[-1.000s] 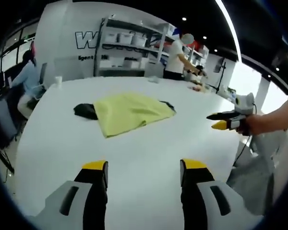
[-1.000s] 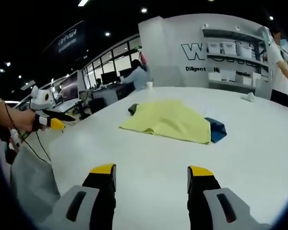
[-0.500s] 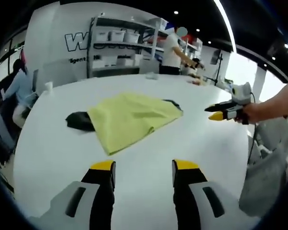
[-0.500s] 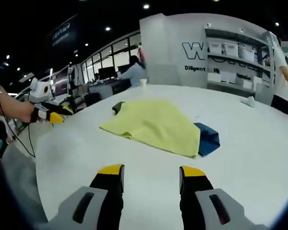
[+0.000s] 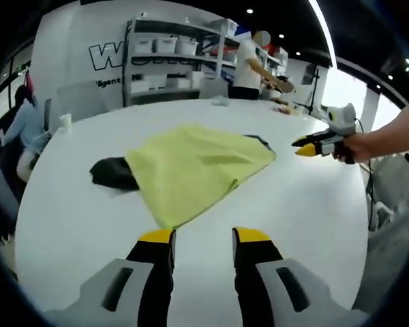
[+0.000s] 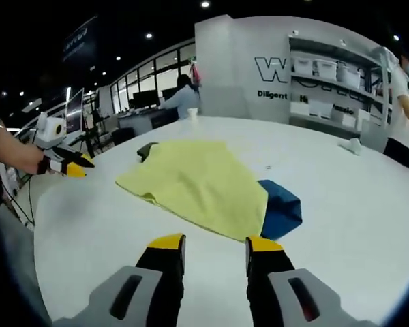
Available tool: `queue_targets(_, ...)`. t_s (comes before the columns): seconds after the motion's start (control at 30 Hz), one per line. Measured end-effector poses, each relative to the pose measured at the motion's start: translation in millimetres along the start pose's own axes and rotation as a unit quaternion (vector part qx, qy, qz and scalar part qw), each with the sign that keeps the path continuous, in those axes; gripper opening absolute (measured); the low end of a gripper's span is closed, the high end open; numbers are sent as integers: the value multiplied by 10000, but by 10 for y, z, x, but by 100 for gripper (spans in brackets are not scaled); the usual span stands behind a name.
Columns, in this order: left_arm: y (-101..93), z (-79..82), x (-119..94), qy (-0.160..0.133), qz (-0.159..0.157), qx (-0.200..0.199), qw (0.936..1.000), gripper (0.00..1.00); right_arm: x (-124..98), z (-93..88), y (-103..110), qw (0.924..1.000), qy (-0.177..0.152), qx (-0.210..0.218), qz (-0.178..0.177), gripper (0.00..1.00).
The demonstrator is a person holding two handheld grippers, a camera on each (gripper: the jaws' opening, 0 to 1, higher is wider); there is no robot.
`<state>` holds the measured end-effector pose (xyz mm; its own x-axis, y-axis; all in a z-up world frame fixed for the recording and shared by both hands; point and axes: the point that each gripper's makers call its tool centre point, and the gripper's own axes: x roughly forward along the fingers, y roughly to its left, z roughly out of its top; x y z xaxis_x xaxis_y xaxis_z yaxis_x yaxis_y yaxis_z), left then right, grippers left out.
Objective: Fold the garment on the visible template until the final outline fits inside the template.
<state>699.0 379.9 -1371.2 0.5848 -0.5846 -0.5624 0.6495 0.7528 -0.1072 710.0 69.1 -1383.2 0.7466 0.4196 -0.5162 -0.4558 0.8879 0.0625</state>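
A yellow garment [image 5: 191, 163] lies spread flat on the white table [image 5: 75, 231]. A dark blue template sheet [image 6: 281, 208] lies under it and sticks out at two ends, as dark patches [image 5: 112, 174] in the left gripper view. My left gripper [image 5: 203, 238] hovers open just short of the garment's near corner, with nothing between its jaws. My right gripper [image 6: 215, 244] is open too, near the garment's edge beside the blue corner. Across the table in each view is the other gripper: the right [image 5: 310, 145], the left [image 6: 68, 167], each in a hand.
A white cup [image 6: 192, 113] and a small white object [image 6: 351, 144] stand near the far edge of the table. Shelves with boxes [image 5: 163, 48] line the back wall. One person stands by the shelves, another sits at a desk [image 6: 180, 99].
Both views have drawn closer to the garment, which looks larger now. The jaws of both grippers have narrowed but stay apart. The garment has not moved.
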Motion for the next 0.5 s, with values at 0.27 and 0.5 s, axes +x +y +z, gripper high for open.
queue_targets(0.27, 161, -51, 206, 135, 91, -36, 9999, 28, 202, -56, -144, 9999, 142, -69, -37, 26)
queue_targets(0.5, 280, -86, 399, 231, 197, 36, 9995, 23, 310, -126, -238, 9993, 281, -229, -17, 25)
